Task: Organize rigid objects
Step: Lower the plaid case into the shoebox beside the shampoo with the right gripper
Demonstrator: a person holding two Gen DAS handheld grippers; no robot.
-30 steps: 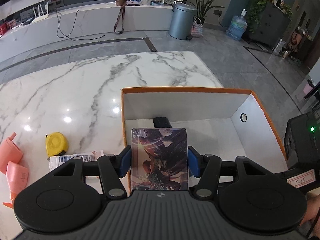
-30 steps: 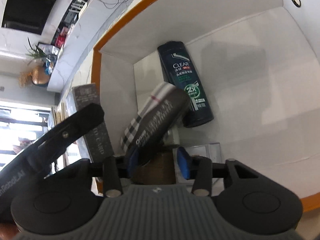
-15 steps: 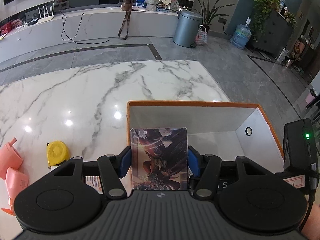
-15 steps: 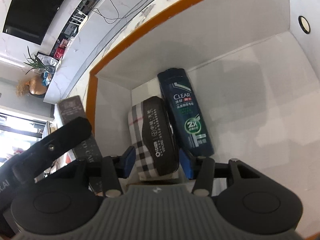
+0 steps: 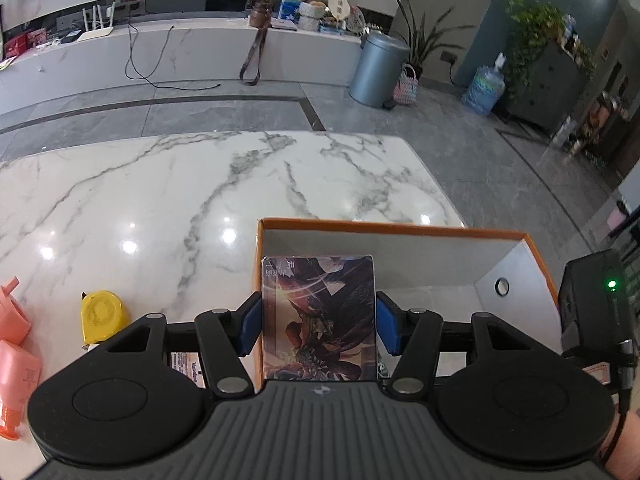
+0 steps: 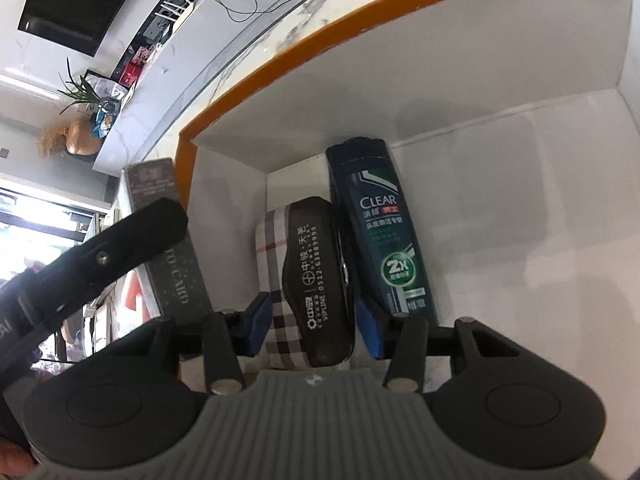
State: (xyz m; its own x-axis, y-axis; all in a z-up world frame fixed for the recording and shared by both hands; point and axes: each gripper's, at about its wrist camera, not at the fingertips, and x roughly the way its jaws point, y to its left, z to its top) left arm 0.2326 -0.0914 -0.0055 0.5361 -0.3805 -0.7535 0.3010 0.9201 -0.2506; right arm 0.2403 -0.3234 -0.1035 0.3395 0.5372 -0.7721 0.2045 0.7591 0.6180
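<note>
My left gripper (image 5: 318, 328) is shut on an illustrated card box (image 5: 318, 312), which stands upright above the near left corner of the orange-rimmed white box (image 5: 392, 227). In the right wrist view my right gripper (image 6: 314, 328) reaches into that box (image 6: 360, 20). Its jaws are closing, with the blue pads against a plaid and black glasses case (image 6: 316, 264). The case lies lengthwise between a white inner box (image 6: 296, 176) and a dark CLEAR shampoo bottle (image 6: 384, 232) lying on the floor of the box. The card box (image 6: 168, 240) shows at the left, outside the wall.
On the marble table (image 5: 200, 200), left of the box, lie a yellow tape measure (image 5: 102, 314), pink tubes (image 5: 16, 356) and a white tube (image 5: 188, 364). A black device with a green light (image 5: 596, 312) sits at the right. The right half of the box floor is bare.
The glasses case swung from a tilt to lie parallel beside the shampoo bottle. In the left wrist view the orange box has slid lower in the picture; the card box stays gripped.
</note>
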